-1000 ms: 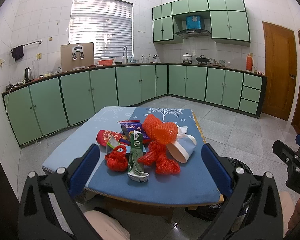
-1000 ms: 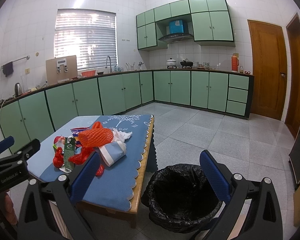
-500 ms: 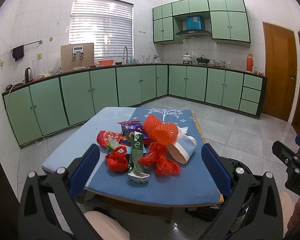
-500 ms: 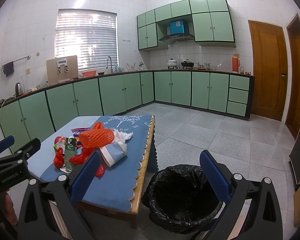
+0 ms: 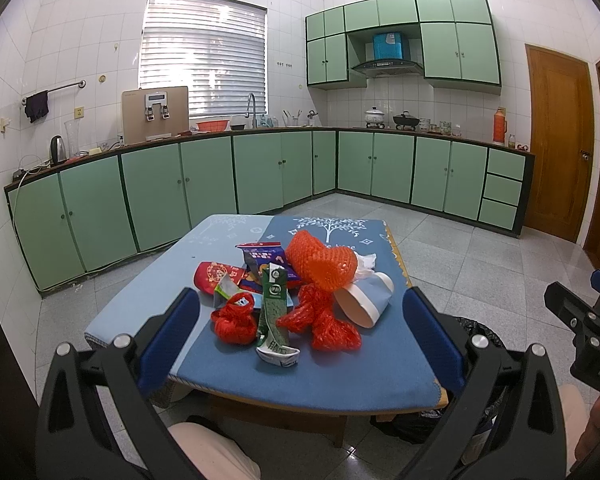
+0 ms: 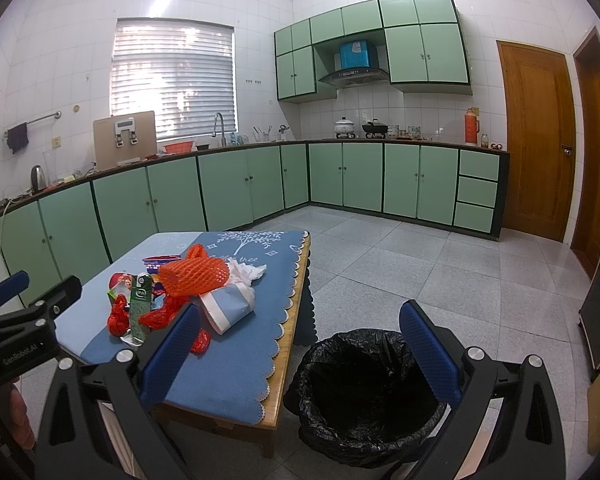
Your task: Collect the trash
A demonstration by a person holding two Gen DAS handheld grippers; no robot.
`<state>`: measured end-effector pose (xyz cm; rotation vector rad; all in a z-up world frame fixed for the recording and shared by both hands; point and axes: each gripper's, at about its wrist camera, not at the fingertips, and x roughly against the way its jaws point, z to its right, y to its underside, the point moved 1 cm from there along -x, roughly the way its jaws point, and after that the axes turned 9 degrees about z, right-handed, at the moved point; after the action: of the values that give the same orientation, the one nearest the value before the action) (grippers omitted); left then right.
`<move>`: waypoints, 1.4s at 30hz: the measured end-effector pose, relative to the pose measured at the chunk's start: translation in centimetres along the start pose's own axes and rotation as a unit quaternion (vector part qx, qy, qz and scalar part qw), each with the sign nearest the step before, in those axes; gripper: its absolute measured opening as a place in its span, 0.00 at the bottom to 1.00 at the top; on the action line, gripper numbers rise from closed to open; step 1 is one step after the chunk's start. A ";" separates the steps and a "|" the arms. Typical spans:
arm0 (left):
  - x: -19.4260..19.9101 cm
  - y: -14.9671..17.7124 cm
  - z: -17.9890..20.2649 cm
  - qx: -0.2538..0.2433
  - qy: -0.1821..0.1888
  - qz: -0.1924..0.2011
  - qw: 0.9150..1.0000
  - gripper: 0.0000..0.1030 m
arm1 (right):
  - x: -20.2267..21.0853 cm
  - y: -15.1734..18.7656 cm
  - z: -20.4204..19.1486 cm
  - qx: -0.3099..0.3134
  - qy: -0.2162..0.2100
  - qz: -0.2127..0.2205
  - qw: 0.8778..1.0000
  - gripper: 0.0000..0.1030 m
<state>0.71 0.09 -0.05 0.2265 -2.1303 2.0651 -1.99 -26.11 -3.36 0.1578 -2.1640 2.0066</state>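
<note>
Two wide claws, crinkly orange mesh, perhaps paper cup

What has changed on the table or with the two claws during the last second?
Nothing visibly changed. Both claws, left and right, stay open and empty, short of the trash pile on the table. The trash bin beside it has not moved.

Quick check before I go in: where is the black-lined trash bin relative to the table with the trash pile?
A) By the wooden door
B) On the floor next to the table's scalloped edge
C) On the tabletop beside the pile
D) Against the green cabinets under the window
B: in the right wrist view the trash bin stands on the floor right beside the table, its scalloped cloth edge alongside.
</note>
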 end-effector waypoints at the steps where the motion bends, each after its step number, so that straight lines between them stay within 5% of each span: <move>1: 0.0 0.0 0.0 0.000 0.000 0.000 1.000 0.95 | 0.0 0.0 -0.1 0.000 0.000 0.000 1.000 0.94; 31: 0.2 -0.4 -0.3 0.001 -0.002 0.001 1.000 0.95 | -0.1 -0.1 -0.2 -0.001 -0.001 0.001 1.000 0.94; 42: -3.6 0.2 -5.2 0.012 -0.065 0.002 0.998 0.95 | -3.7 -0.8 -2.6 0.006 -0.035 0.012 0.999 0.93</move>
<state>4.21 5.28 -0.85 0.3701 -2.1814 2.1345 1.99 -23.80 -3.18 0.2064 -2.2064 2.0570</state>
